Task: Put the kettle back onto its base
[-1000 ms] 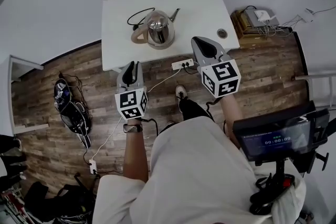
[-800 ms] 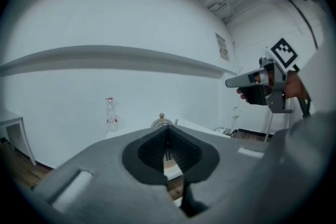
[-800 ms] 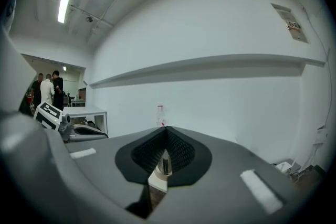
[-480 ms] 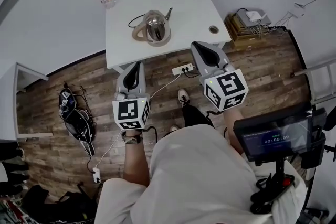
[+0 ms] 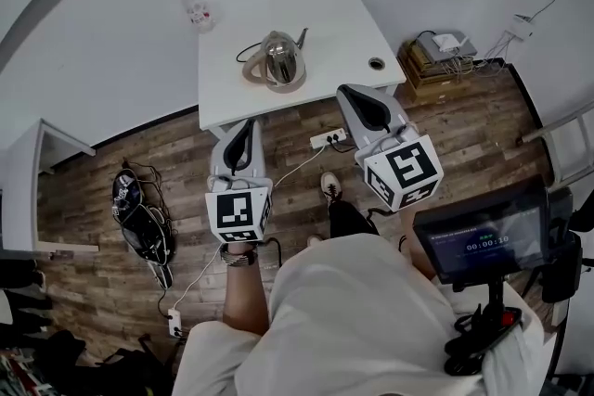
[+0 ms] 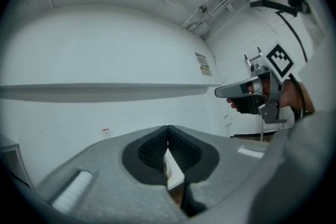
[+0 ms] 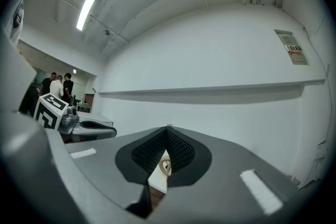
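the left tongs [image 5: 244, 127] and right tongs [image 5: 358, 97] are clenched empty, apart from the kettle [image 5: 281, 60] on the table [image 5: 343, 19].

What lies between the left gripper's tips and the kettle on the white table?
Only a bare stretch of the white table: in the head view nothing stands between the left gripper and the kettle.

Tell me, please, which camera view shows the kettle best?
The head view: the kettle stands whole on the white table, spout and handle clear. Each gripper view catches only a small sliver of it through the gap beneath its closed jaws, too little to judge its position.
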Available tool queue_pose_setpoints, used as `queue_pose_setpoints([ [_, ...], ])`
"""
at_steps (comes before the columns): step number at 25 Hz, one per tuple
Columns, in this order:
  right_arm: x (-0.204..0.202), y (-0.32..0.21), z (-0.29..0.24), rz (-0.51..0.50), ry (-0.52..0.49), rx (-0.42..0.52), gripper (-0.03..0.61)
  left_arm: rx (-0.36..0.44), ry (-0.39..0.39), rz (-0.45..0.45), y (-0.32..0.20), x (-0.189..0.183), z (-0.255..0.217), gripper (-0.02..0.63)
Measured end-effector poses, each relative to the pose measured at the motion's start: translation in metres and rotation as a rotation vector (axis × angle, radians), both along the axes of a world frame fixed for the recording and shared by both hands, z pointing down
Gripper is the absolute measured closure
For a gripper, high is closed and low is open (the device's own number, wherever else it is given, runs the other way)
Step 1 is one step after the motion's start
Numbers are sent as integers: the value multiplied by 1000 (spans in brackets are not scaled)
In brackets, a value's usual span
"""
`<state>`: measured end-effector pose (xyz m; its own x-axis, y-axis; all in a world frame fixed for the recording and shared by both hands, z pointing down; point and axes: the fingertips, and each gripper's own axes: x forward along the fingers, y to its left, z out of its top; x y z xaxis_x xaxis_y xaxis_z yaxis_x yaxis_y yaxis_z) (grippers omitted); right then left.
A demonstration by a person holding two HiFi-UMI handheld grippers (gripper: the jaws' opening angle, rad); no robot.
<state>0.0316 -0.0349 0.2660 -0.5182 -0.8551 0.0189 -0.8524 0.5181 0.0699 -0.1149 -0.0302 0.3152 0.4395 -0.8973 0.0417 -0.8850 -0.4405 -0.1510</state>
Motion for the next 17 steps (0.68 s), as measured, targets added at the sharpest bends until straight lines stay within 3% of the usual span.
queue_pose_setpoints([
  [17,10,-7,7,12,-36,-36,577,-9,-13,-5,-6,1,0,607],
])
